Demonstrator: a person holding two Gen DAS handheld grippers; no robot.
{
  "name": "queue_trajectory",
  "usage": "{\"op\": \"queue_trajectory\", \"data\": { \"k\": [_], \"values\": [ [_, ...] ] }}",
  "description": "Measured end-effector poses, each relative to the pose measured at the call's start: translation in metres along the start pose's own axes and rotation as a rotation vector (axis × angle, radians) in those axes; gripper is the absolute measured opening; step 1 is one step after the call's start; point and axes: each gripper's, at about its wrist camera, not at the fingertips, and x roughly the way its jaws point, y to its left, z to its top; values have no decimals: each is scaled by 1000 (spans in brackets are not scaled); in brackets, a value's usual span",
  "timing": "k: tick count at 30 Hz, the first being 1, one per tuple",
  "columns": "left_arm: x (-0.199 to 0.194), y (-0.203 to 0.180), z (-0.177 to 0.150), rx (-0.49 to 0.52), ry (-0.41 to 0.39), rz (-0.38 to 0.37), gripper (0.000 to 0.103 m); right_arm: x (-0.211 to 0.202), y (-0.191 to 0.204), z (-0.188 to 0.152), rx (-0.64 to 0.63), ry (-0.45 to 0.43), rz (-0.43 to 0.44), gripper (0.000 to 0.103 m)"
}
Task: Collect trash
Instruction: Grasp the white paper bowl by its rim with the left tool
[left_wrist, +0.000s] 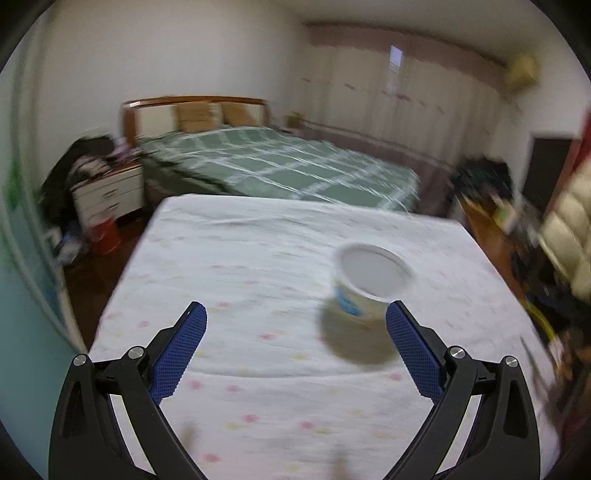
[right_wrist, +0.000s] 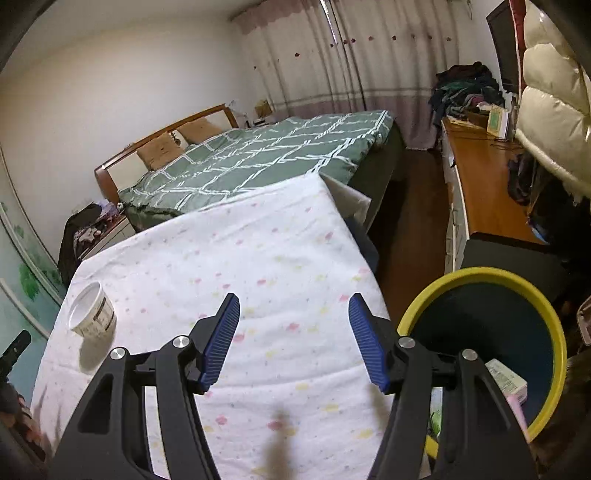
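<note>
- Left wrist view: the left tool (left_wrist: 295, 314) stands released at the bottom of the frame, its blue pads spread wide and holding nothing.
- A white paper cup (left_wrist: 371, 282) with a blue print on its side sits right of centre, open mouth up and tilted a little, on the table (left_wrist: 236, 266), which is covered by a white cloth with small pink and yellow flecks.
- The cup lies just beyond the tip of the right-hand pad and looks apart from it; the picture is blurred, so contact cannot be ruled out.
- A bed (left_wrist: 280, 166) with a green checked quilt fills the upper middle of the frame, behind the table.
- Right wrist view: the right tool (right_wrist: 293, 306) is also released, pads well apart and empty, over the lower middle of the cloth.
- The same cup shows at the left edge of the table in this frame, well apart from the right tool.
- A dark blue bin (right_wrist: 532, 291) with a yellow rim stands at the lower right, just beside the table's edge; some pale packaging (right_wrist: 506, 380) lies inside it.
- A wooden desk (right_wrist: 484, 184) runs along the upper right.
</note>
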Motion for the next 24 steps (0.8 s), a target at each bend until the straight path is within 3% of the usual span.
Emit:
{"op": "queue_trajectory", "data": {
  "k": [8, 11, 17, 24],
  "values": [
    [42, -93, 25, 283, 90, -43, 96, -6, 9, -4, -47, -16, 23, 59],
    [66, -114, 31, 347, 139, -27, 88, -8, 8, -4, -46, -20, 35, 59],
    [103, -117, 40, 340, 234, -5, 71, -12, 3, -2, -19, -30, 46, 59],
    [121, -115, 41, 342, 287, 2, 50, -16, 1, -1, -10, -35, 57, 59]
  ]
}}
